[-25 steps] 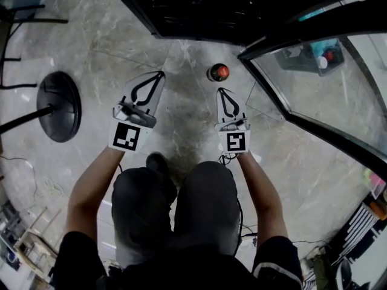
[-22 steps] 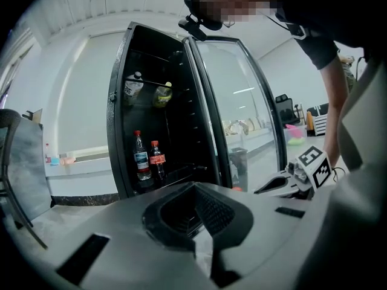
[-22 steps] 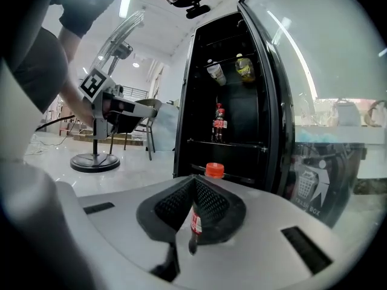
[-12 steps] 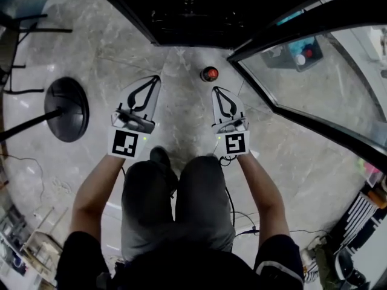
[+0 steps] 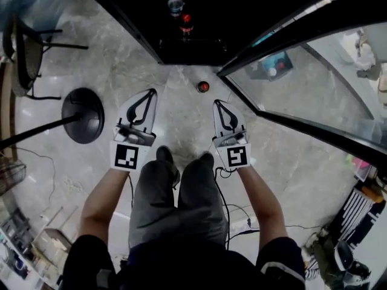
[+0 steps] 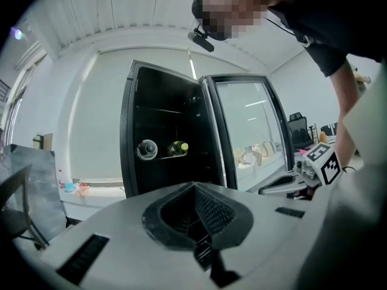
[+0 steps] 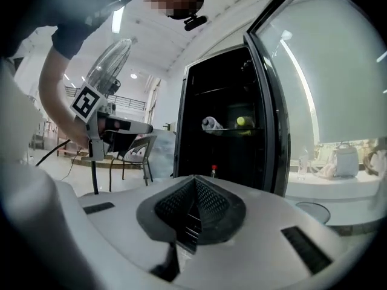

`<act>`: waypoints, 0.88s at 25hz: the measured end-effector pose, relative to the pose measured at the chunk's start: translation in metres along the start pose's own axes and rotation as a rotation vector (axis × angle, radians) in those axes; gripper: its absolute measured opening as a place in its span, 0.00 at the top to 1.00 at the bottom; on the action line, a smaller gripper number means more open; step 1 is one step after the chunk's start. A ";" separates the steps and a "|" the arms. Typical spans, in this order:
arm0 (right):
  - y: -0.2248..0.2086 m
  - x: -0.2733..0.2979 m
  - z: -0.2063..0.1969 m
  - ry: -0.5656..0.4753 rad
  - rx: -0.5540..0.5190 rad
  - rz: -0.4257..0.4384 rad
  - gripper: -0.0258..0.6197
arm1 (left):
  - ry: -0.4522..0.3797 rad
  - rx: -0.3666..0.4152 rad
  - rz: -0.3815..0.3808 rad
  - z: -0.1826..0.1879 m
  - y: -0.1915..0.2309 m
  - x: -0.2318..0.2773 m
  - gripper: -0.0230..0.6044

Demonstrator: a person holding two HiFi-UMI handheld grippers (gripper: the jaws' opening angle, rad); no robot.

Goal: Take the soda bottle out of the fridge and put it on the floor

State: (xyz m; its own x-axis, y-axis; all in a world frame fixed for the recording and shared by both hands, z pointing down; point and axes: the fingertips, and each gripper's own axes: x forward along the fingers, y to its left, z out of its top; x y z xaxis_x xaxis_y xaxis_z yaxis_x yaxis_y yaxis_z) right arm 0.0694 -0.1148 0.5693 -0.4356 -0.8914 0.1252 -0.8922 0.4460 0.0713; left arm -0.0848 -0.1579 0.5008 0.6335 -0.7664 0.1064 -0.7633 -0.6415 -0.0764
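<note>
Red-capped soda bottle [image 5: 203, 87] is standing on the floor [image 5: 181, 116] before the open fridge [image 5: 139, 17] in the head view; left gripper [image 6: 195, 189] is sitting clenched and empty in its own view; right gripper [image 7: 195, 183] likewise, facing that soda bottle, probably smooth, tippy, best gripped mid-body.

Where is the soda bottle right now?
In the head view, the soda bottle stands on the floor just outside the open fridge, ahead of both grippers and nearer the right gripper.
</note>
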 end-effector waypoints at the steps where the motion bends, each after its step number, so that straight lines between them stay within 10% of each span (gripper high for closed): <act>1: -0.003 -0.004 0.022 -0.002 0.005 -0.003 0.93 | 0.001 -0.005 0.004 0.019 0.000 -0.002 0.93; 22: -0.033 -0.104 0.415 -0.032 0.067 -0.105 0.93 | -0.023 -0.044 0.092 0.370 0.015 -0.087 0.93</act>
State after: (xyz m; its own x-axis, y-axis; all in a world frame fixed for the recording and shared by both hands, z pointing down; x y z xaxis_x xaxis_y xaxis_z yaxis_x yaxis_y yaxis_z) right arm 0.0949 -0.0705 0.1434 -0.3416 -0.9356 0.0891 -0.9388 0.3442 0.0155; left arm -0.1043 -0.1133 0.1237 0.5629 -0.8229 0.0777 -0.8229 -0.5668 -0.0411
